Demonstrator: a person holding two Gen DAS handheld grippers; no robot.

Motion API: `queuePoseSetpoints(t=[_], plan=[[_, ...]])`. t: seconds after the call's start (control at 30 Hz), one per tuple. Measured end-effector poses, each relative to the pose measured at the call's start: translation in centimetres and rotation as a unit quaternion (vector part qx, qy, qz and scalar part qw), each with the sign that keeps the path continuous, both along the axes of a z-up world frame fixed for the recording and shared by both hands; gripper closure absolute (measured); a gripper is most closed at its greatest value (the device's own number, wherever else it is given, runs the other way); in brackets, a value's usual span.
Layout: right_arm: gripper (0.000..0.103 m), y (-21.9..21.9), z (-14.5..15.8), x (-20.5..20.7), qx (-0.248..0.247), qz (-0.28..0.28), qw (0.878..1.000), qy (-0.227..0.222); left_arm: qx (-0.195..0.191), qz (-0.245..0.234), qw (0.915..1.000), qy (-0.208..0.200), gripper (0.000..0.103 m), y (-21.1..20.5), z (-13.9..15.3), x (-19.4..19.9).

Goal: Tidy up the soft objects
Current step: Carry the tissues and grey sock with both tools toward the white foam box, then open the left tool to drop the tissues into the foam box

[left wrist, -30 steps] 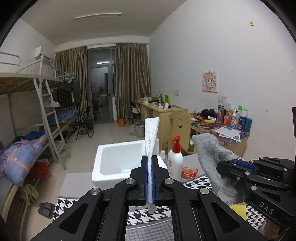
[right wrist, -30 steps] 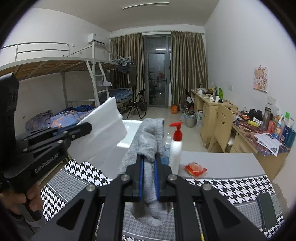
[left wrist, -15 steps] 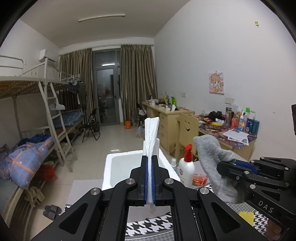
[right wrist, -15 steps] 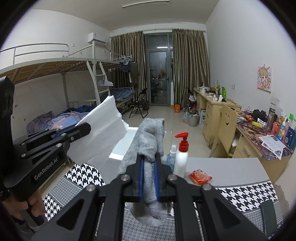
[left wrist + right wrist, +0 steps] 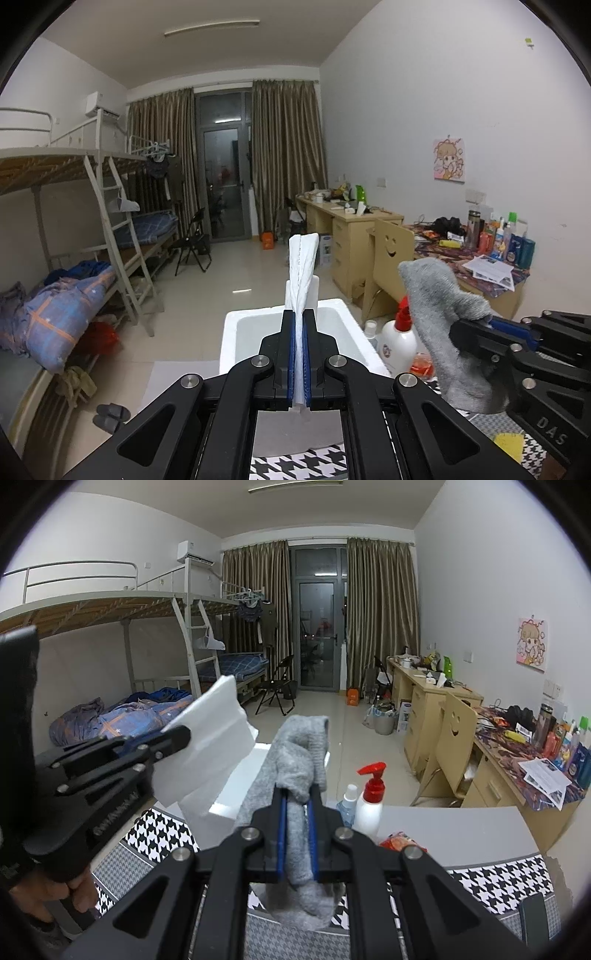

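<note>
White cloth [image 5: 302, 269]: folded, thin, upright; clamped between the pads of the left tongs [image 5: 299, 332]; its top stands above the box, its lower edge hangs below the pads. In the right wrist view it shows broadside [image 5: 207, 734], held up over the left side of the box.
Grey sock [image 5: 299, 771]: bunched, clamped in the right tongs [image 5: 297, 801]; cuff end folds over above the pads, toe end hangs below them, above the desk. In the left wrist view it sits right of the box [image 5: 439, 317].
Left tongs: clenched on the white cloth; a hand [image 5: 70, 890] grips the handle.
Right tongs: clenched on the grey sock; seen from the side in the left wrist view [image 5: 476, 328].
Box [image 5: 236, 332]: white foam, open top; stands on the desk directly ahead of the left tongs. Whether anything lies inside cannot be told.
Pump bottle [image 5: 371, 797]: white with red pump, upright, just right of the box.
Small bottle [image 5: 347, 805]: clear, white cap, between the box and the pump bottle, just beside the latter.
Red packet [image 5: 400, 840]: flat on the desk, right of the pump bottle, nearer the tongs.
Desk [image 5: 461, 827]: grey top behind, houndstooth cloth [image 5: 495, 882] in front; carries the box.
Yellow item [image 5: 508, 441]: on the houndstooth cloth, right of the box; partly hidden by the right tongs.
</note>
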State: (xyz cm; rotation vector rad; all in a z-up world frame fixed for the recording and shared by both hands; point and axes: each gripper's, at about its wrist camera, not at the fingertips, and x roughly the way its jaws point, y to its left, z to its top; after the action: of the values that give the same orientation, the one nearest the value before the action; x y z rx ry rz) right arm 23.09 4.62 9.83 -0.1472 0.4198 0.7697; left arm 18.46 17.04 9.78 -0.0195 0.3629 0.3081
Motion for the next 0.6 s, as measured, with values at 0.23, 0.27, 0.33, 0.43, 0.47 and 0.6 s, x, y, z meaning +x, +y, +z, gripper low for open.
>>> queuePoseSetpoints(t=[0.23,0.27,0.33,0.43,0.47,0.6], plan=[[0.090,1.3,0.2,1.2,-0.006,-0.002,1.000,0.000,-0.010,0.010,0.9998,0.012,0.099,1.7,-0.4,1.7],[0.090,1.5,0.2,1.3,-0.007,-0.002,1.000,0.001,-0.010,0.010,0.9998,0.014,0.099,1.9,-0.4,1.9],[0.090,1.9,0.0,1.7,-0.011,-0.003,1.000,0.004,-0.013,0.011,0.9997,0.019,0.099,2.4,-0.6,2.6],[0.090,2.6,-0.1,2.5,-0.016,-0.006,1.000,0.011,-0.013,0.012,0.9996,0.024,0.099,2.8,-0.8,3.2],[0.090,2.7,-0.1,2.7,-0.017,-0.007,1.000,0.012,-0.016,0.011,0.9995,0.025,0.099,2.9,-0.8,3.4],[0.090,3.2,-0.2,3.2,-0.021,-0.010,1.000,0.016,-0.024,0.011,0.9991,0.034,0.099,3.6,-1.3,4.6]])
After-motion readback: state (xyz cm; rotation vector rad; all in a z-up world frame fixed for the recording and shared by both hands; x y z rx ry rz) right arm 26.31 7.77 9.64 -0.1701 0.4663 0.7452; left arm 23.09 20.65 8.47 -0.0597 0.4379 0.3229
